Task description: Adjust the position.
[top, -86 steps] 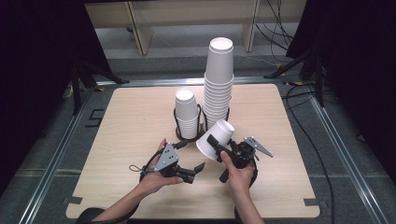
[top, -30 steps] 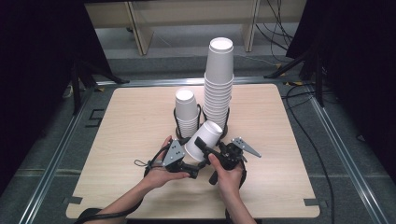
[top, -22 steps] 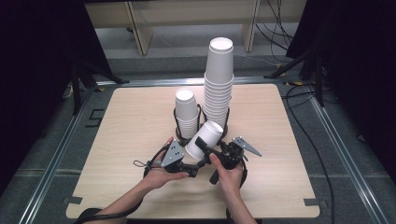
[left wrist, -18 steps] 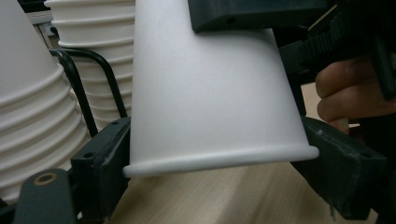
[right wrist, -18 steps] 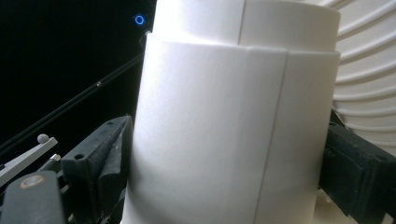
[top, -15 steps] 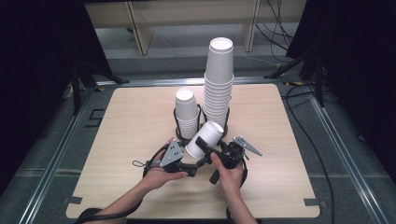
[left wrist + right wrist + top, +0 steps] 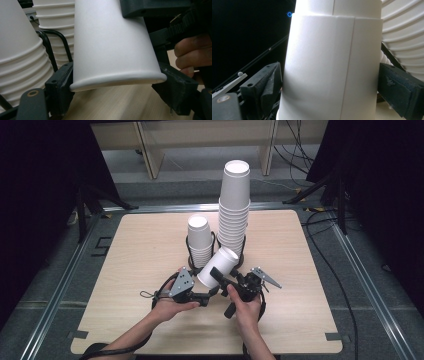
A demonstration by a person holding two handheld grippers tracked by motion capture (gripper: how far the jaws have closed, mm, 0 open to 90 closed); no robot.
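Having just closed, left gripper (image 7: 209, 294) jaws clamp the cup (image 7: 218, 266); right gripper (image 7: 220, 276) jaws opened.

- left gripper (image 7: 202, 296) came in from the left under the tilted paper cup (image 7: 218, 266); its jaws have just been closing and now clamp the cup at the rim end (rim pinched between both pads in left gripper view)
- right gripper (image 7: 220, 277) jaws have just been opening; in right gripper view the pads stand just off the cup wall, right pad clear, left pad close
- cup sits lower and nearer the short cup stack (image 7: 200, 241) than at the start
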